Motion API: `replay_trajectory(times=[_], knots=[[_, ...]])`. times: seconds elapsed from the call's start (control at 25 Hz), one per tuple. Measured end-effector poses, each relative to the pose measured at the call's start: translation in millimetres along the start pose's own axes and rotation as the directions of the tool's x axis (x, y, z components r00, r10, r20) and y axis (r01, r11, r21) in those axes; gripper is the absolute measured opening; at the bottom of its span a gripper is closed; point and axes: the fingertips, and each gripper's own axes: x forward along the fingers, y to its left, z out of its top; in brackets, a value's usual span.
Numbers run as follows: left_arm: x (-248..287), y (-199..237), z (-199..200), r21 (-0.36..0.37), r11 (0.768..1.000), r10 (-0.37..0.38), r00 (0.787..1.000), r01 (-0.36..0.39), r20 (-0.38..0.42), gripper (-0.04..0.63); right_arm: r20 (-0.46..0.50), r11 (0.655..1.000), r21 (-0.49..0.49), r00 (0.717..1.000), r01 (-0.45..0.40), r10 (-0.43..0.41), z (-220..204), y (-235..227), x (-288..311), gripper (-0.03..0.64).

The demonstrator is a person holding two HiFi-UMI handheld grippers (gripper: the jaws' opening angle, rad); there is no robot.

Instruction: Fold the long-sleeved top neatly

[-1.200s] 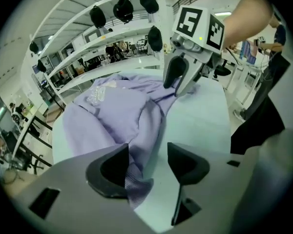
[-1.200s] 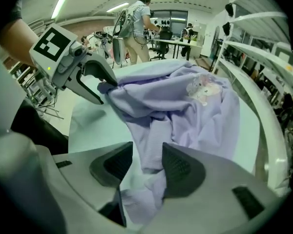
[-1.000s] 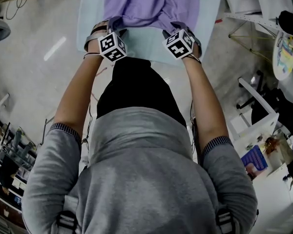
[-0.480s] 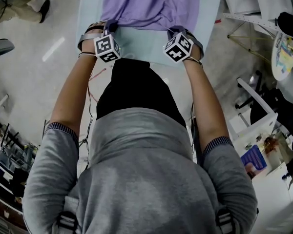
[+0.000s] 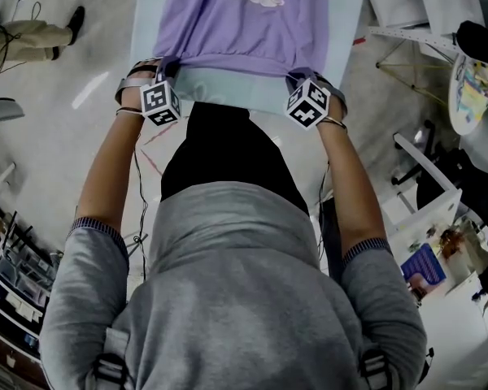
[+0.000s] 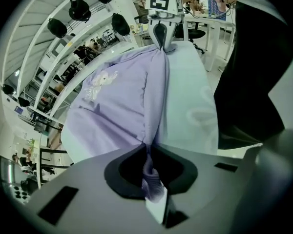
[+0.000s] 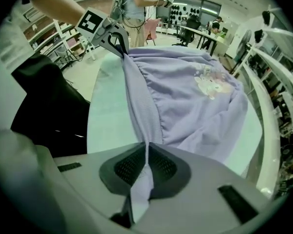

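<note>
A lilac long-sleeved top (image 5: pixel 242 19) with a cartoon print lies on the pale green table (image 5: pixel 228 88). Its ribbed hem is stretched straight between my two grippers at the near edge. My left gripper (image 5: pixel 167 67) is shut on the hem's left corner. Its jaws have just been closing, and a fold of ribbed cloth (image 6: pixel 152 172) sits pinched between them. My right gripper (image 5: pixel 298 76) is shut on the right corner, with the hem (image 7: pixel 140 177) clamped in its jaws. Each gripper view shows the other gripper (image 6: pixel 161 30) (image 7: pixel 112 35) at the far end of the taut hem.
The table is narrow and floor shows on both sides of it. A person's legs (image 5: pixel 32 35) are on the floor at the upper left. White furniture (image 5: pixel 427 189) and a round patterned object (image 5: pixel 472 88) stand to the right. Shelving (image 5: pixel 8 283) lines the lower left.
Both grippers have moved apart sideways. The hem, bunched and curved between them earlier, now runs straight and taut. More of the top and its print has come into the head view.
</note>
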Motion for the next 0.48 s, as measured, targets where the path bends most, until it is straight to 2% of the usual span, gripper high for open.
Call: replay_trajectory(times=[0.28, 0.48], knots=[[-12.3, -49.2, -13.0, -0.06, 0.994, -0.097, 0.995, 0.095, -0.021, 0.048, -0.008, 0.991, 0.005, 0.991, -0.132, 0.132, -12.2, 58.3, 0.0, 0.029], [-14.2, -63.9, -15.9, -0.163, 0.977, -0.142, 0.99, 0.137, -0.021, 0.065, 0.005, 0.988, 0.041, 0.988, -0.152, 0.152, -16.1, 76.2, 4.2, 0.038]])
